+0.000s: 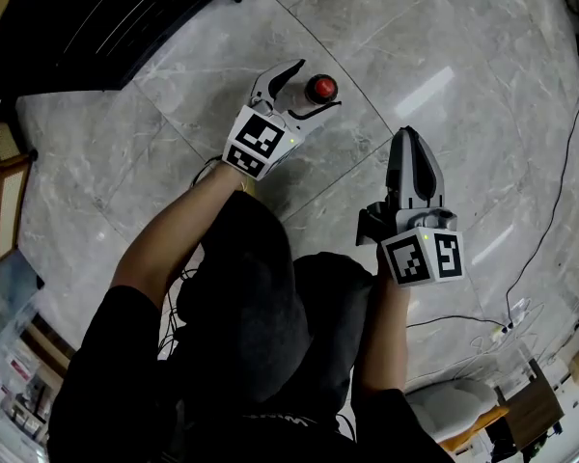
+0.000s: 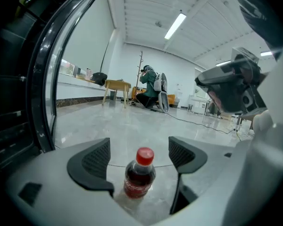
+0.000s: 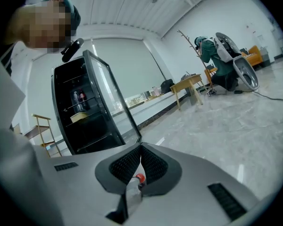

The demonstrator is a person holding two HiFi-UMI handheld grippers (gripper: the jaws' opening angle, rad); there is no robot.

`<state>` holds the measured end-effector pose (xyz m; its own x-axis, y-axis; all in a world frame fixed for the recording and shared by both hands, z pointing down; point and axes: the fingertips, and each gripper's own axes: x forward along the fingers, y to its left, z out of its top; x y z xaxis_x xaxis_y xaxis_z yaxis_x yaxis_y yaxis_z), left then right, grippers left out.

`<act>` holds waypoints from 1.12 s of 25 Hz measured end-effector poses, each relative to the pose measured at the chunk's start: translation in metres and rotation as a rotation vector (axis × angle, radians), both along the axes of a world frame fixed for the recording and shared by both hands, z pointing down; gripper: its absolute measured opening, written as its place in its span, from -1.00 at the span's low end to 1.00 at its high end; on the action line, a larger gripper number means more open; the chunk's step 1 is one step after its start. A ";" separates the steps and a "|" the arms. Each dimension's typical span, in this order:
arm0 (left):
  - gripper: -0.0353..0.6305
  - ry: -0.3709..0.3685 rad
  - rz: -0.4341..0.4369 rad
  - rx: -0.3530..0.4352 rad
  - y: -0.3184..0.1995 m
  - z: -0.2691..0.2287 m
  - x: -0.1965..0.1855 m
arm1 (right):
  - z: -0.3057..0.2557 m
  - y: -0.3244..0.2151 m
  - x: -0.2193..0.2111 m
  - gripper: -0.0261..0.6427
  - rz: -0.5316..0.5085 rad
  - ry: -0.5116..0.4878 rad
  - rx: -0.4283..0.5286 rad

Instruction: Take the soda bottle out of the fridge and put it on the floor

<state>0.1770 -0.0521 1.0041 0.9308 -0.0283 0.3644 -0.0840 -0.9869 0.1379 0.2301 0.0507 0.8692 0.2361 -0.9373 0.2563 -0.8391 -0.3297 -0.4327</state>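
Your right claw (image 1: 406, 138) is clenched, open fridge (image 3: 82, 112) ahead. Soda bottle (image 2: 139, 173) stands on floor (image 1: 444, 66), untouched, within released left claw (image 1: 317, 83).

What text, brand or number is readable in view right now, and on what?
Soda bottle label: white script on red, too blurred to read.
Marker cubes: square patterns only, no words.
Fridge contents: too small to read.
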 end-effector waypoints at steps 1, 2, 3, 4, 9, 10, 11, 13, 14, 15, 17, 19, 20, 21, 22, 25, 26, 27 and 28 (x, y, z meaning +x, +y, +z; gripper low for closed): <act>0.24 -0.002 -0.003 -0.004 -0.004 -0.016 -0.003 | -0.013 -0.002 -0.002 -0.86 0.002 -0.001 -0.007; 0.24 -0.004 -0.004 -0.006 -0.008 -0.033 -0.005 | -0.027 -0.004 -0.003 -0.86 0.006 -0.006 -0.012; 0.24 -0.009 -0.004 -0.009 -0.012 -0.050 -0.008 | -0.042 -0.005 -0.003 -0.85 0.009 -0.013 -0.016; 0.24 -0.018 -0.003 -0.015 -0.014 -0.067 -0.010 | -0.060 -0.005 -0.004 -0.85 0.013 -0.017 -0.020; 0.24 -0.050 0.023 -0.038 -0.015 -0.175 -0.025 | -0.158 -0.005 -0.014 -0.85 0.016 -0.025 -0.076; 0.24 -0.055 0.031 -0.045 -0.015 -0.198 -0.028 | -0.180 -0.006 -0.017 -0.85 0.014 -0.027 -0.086; 0.24 -0.059 0.034 -0.055 -0.015 -0.221 -0.030 | -0.203 -0.008 -0.019 -0.85 0.009 -0.028 -0.093; 0.24 -0.061 0.025 -0.075 -0.018 -0.266 -0.031 | -0.249 -0.013 -0.023 -0.85 -0.008 -0.027 -0.097; 0.24 -0.062 0.020 -0.084 -0.019 -0.289 -0.032 | -0.273 -0.016 -0.026 -0.85 -0.018 -0.026 -0.099; 0.24 -0.065 0.017 -0.095 -0.018 -0.312 -0.035 | -0.297 -0.017 -0.029 -0.85 -0.026 -0.025 -0.101; 0.24 -0.070 0.014 -0.116 -0.015 -0.357 -0.041 | -0.344 -0.019 -0.035 -0.86 -0.037 -0.029 -0.104; 0.24 -0.080 0.013 -0.131 -0.013 -0.400 -0.047 | -0.390 -0.021 -0.040 -0.85 -0.047 -0.044 -0.100; 0.24 -0.088 0.015 -0.134 -0.011 -0.420 -0.050 | -0.411 -0.022 -0.044 -0.85 -0.057 -0.047 -0.098; 0.24 -0.095 0.017 -0.134 -0.010 -0.438 -0.052 | -0.431 -0.024 -0.048 -0.86 -0.073 -0.043 -0.100; 0.24 -0.101 0.019 -0.136 -0.010 -0.456 -0.056 | -0.449 -0.025 -0.054 -0.85 -0.092 -0.035 -0.106; 0.24 -0.091 0.021 -0.145 -0.012 -0.509 -0.064 | -0.497 -0.030 -0.069 -0.86 -0.137 -0.011 -0.116; 0.24 -0.080 0.020 -0.149 -0.015 -0.527 -0.065 | -0.512 -0.034 -0.071 -0.86 -0.144 -0.003 -0.112; 0.24 -0.068 0.019 -0.153 -0.018 -0.544 -0.065 | -0.527 -0.037 -0.071 -0.86 -0.146 0.006 -0.105; 0.24 -0.055 0.022 -0.156 -0.020 -0.561 -0.064 | -0.541 -0.041 -0.072 -0.85 -0.145 0.015 -0.097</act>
<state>0.1129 -0.0721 0.4432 0.9089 0.0523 0.4137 -0.0748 -0.9556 0.2851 0.1585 0.0101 0.3286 0.1046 -0.9329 0.3446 -0.8872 -0.2441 -0.3915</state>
